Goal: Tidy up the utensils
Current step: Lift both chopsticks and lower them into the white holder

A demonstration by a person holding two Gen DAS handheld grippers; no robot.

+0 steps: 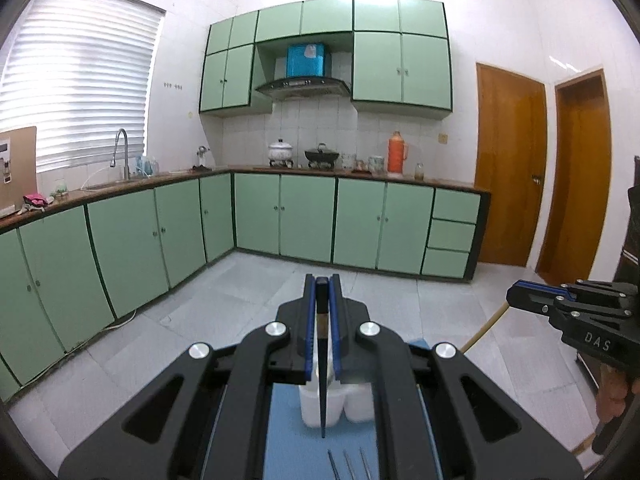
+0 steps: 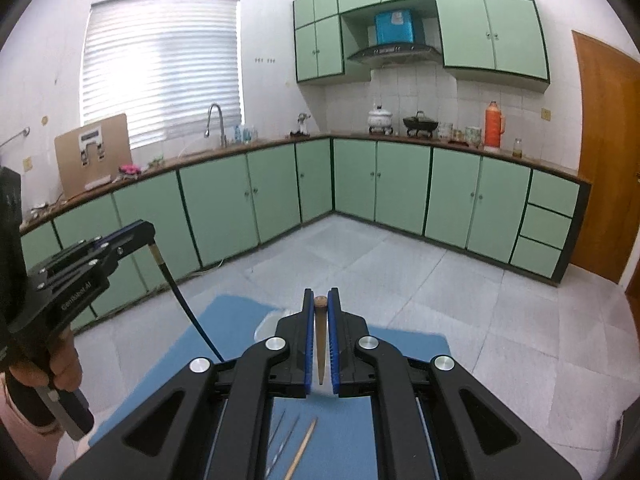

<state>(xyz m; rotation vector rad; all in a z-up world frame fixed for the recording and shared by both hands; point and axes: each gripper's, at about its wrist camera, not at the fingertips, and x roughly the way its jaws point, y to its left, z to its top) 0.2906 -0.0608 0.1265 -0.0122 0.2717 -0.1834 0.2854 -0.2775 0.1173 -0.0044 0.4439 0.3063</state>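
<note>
From my left wrist view, I read "DAS" in pale letters on the black body of the right claw (image 1: 516,294). From my right wrist view, the black body of the left claw (image 2: 146,230) carries a small pale line that looks like "GenRobot.AI", though it is too blurred to be sure.

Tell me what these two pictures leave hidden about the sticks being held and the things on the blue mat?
- Left wrist view: white holder, mostly behind the left gripper; its compartments are unseen.
- Right wrist view: wooden chopstick, its lower end covered by the right gripper.
- Both views: utensils on the blue mat, cut off by the bottom edge.
</note>
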